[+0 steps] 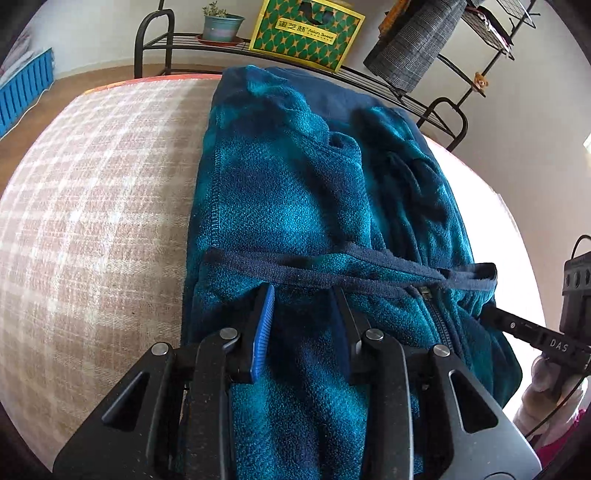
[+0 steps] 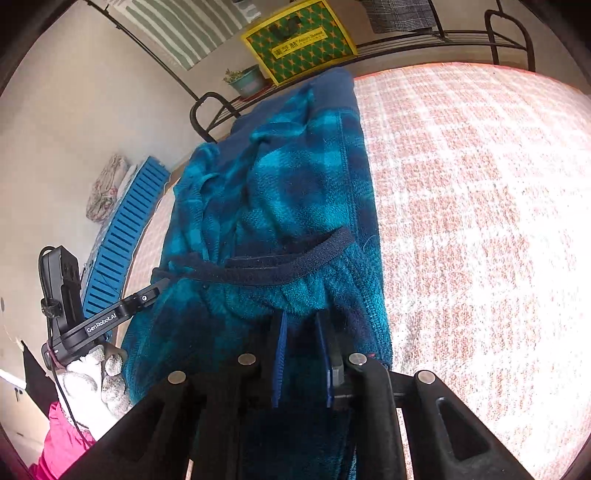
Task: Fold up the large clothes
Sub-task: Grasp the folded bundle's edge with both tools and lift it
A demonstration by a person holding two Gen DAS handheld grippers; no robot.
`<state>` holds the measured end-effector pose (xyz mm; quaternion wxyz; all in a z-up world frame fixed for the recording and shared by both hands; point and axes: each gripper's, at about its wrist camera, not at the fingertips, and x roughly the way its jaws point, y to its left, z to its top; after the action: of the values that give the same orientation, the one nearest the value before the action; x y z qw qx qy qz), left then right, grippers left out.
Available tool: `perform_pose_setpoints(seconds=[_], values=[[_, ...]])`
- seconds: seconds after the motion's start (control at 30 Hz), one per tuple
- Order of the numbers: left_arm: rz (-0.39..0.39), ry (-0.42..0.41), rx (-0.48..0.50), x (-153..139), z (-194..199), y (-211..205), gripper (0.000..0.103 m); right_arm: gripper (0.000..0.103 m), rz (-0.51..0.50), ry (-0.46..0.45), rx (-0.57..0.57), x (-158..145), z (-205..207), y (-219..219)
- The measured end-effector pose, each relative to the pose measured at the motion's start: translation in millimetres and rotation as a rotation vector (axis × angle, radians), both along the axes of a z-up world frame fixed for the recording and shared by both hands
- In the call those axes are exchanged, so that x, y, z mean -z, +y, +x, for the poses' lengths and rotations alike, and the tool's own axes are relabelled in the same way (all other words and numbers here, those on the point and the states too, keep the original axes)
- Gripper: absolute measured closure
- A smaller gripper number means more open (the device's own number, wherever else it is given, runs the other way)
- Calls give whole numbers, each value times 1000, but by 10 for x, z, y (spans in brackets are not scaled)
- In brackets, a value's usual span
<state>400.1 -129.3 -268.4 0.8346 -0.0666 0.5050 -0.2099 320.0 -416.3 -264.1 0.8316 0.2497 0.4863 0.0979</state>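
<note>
The left hand-held gripper (image 1: 303, 317) sits over the near end of a teal and navy plaid fleece jacket (image 1: 295, 192), its two blue-padded fingers (image 1: 263, 325) spread apart with fleece lying between them; the pads rest on the fabric, and whether they pinch any of it cannot be told. In the right wrist view the same tool shows from the side at the jacket's left edge (image 2: 147, 295), held by a hand in a white knit glove (image 2: 92, 380).

The right hand-held gripper (image 2: 301, 332) is also at the near end of the jacket, its fingers (image 2: 280, 354) set with a narrow gap and a fold of fleece between them; they look closed on the cloth. From the left wrist view its black body reaches in at the jacket's right edge (image 1: 524, 328).

The jacket lies folded into a long narrow strip on a surface covered with a pink and white checked cloth (image 1: 96, 206). A dark navy trim band (image 1: 332, 264) runs across the strip just beyond the fingers, and a zipper (image 1: 432, 306) shows beside it.

Behind stands a black metal rack (image 1: 229, 46) carrying a potted plant (image 1: 221, 26) and a yellow and green patterned bag (image 1: 306, 33). A grey checked garment (image 1: 413, 48) hangs at the right, and a blue slatted crate (image 2: 122, 236) lies off to the side.
</note>
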Motion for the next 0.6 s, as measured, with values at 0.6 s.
perform_pose_setpoints(seconds=[0.6], values=[[-37,-53,-46,-720,1048,638,54,57,-143,-228,-30,-1116,596,-560]])
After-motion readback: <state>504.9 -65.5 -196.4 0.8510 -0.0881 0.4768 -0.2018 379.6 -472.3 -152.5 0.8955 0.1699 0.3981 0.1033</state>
